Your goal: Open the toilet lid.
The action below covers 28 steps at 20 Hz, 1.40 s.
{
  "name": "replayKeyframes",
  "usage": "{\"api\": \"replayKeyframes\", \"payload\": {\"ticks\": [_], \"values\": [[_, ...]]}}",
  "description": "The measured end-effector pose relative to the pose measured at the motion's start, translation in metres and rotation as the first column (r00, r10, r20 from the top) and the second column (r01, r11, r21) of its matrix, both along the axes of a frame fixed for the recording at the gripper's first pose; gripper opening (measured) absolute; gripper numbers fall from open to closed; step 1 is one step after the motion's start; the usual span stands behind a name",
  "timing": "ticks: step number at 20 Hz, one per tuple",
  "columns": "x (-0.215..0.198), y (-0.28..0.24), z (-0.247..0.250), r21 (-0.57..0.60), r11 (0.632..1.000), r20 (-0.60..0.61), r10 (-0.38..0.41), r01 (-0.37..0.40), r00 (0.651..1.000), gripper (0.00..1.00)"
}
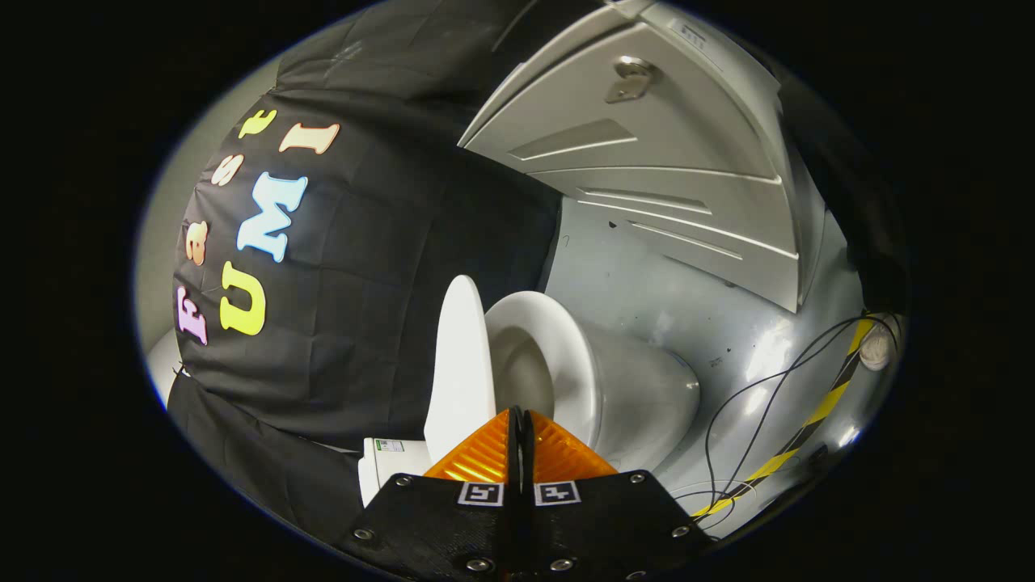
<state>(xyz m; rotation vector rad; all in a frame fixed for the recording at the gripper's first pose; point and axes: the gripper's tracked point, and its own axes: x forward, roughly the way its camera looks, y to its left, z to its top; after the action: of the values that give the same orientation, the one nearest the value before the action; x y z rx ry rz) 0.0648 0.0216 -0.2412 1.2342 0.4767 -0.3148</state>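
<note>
We find the gripper [521,416] with its two fingers pressed together, nothing held between them. The whole scene appears rolled on its side in this view.

Just beyond the fingertips stands the white toilet [614,388]. Its lid [461,372] is raised clear of the bowl, standing roughly square to the seat rim [558,339], and the bowl's interior is open to view. The lid's edge lies just beside the fingertips; we cannot tell whether they touch it. On the far side of the lid from the bowl, part of the white cistern [388,465] bears a small label.

The toilet sits on a grey, glossy floor [695,291] that shows bright reflections and a few dark specks. Thin black cables [752,404] trail loosely over the floor beside the toilet's base, and a strip of yellow-and-black hazard tape [817,412] runs just past them. Beyond the toilet, well apart from it, we note a grey panelled door [647,170] with a metal latch [631,81]. Black cloth [364,307] hangs as the wall behind the lid and cistern.
</note>
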Motion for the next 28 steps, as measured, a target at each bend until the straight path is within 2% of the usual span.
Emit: {"api": "replayKeyframes", "payload": {"ticks": [14, 18, 28], "values": [[0.005, 0.012, 0.047, -0.081, 0.997, 0.004, -0.004, 0.004, 1.000, 0.00], [0.007, 0.023, 0.071, -0.147, 0.989, 0.023, 0.020, -0.016, 1.000, 0.00], [0.010, 0.034, 0.104, -0.222, 0.975, 0.039, 0.025, -0.016, 0.999, 0.00]]}}
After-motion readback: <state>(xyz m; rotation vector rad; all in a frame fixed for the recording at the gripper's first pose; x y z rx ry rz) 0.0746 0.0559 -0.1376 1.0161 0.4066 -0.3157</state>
